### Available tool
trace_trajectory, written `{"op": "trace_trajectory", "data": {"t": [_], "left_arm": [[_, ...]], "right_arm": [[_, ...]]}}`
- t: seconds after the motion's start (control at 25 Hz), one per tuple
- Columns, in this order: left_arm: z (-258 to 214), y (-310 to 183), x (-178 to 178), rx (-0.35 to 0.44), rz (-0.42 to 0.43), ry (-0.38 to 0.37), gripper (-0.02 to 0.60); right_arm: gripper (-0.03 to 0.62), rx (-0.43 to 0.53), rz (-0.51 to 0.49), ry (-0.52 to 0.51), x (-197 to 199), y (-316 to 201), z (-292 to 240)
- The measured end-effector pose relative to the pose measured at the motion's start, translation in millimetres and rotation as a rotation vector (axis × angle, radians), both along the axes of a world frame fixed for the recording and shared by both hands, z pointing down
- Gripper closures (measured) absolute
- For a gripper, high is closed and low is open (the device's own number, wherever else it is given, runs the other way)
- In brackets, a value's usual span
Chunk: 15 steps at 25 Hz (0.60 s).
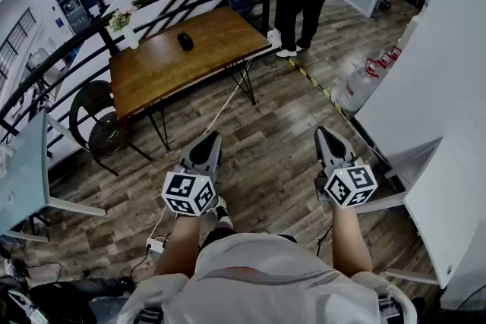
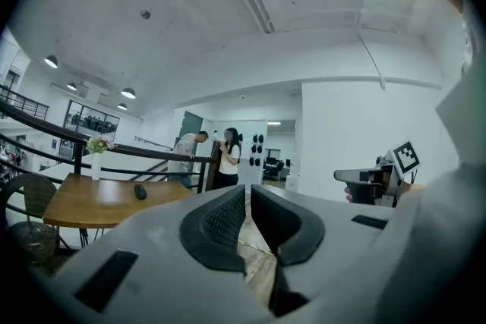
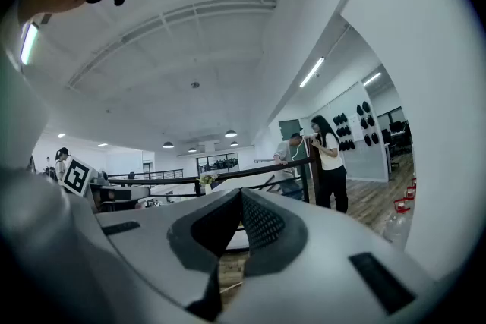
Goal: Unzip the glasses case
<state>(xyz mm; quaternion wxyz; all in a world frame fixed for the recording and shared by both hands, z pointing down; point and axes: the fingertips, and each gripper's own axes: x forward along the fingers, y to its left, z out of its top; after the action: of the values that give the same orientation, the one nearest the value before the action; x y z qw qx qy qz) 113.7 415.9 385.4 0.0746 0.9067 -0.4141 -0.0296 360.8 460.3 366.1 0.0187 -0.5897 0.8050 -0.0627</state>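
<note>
**Head view.** The small, dark, rounded oblong glasses case lies flat on the brown rectangular wooden table with black metal legs. It sits near the table's far long edge and nothing touches it. At this range it is too small to show its zip or whether it is open or closed. The case is well apart from both hand-held tools, with bare plank floor in between.

**Containers.** A pale upright vase stands at the table's far left corner, near the case but clear of it. It holds a small bunch of flowers. A clear plastic water jug with a red top stands on the floor to the right, beside a white wall. What it contains cannot be made out.

**Grippers.** The left gripper and the right gripper are held level, side by side, in front of the person's body. In each gripper view the two black ribbed pads meet at their tips. Nothing lies between them, so both tools are closed and empty.
</note>
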Motion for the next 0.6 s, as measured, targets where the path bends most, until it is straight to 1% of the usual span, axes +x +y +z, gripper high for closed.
{"op": "trace_trajectory", "data": {"t": [0.6], "left_arm": [[2,-19,-4,-0.009,-0.007,-0.001,0.549]], "right_arm": [[0.543,-0.004,-0.009,0.019,-5,-22,1]]}}
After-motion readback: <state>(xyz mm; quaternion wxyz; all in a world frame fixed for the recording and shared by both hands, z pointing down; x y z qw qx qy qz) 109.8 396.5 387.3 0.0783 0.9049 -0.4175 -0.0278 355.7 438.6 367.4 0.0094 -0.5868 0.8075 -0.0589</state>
